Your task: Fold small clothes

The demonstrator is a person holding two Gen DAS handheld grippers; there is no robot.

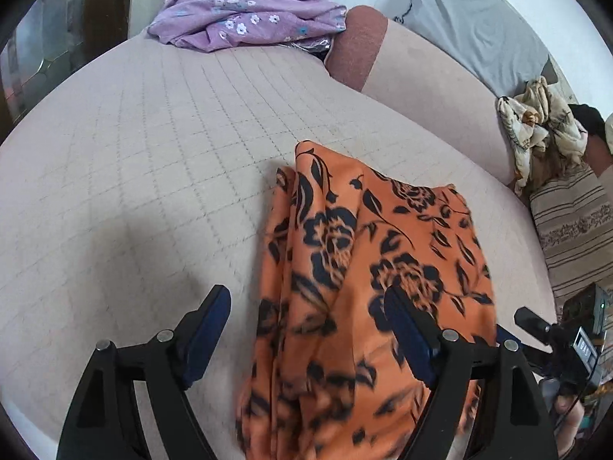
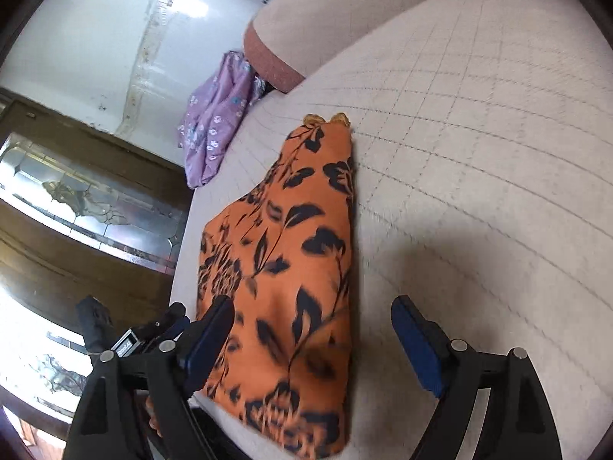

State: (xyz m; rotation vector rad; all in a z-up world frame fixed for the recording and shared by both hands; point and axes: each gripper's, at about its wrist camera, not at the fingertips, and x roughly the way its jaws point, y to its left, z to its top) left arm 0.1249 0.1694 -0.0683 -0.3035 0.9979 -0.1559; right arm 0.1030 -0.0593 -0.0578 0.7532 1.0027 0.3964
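An orange garment with black flowers [image 1: 356,268] lies folded in a long bundle on the beige quilted sofa seat [image 1: 134,161]. My left gripper [image 1: 308,299] is open, its jaws wide apart over the near end of the garment, the right finger [image 1: 406,329] lying across the cloth. In the right wrist view the same garment [image 2: 291,260] runs away from me between the wide-open jaws of my right gripper [image 2: 312,310]; neither jaw pinches it. The other gripper [image 2: 130,339] shows at the lower left.
A crumpled purple floral garment [image 1: 245,11] lies at the far end of the seat by the armrest [image 1: 354,46]. A cream patterned cloth [image 1: 536,126] and a striped cushion [image 1: 574,222] sit at right. A grey pillow [image 1: 471,23] rests on the backrest. A wooden glass-panelled door [image 2: 88,199] stands beyond the seat edge.
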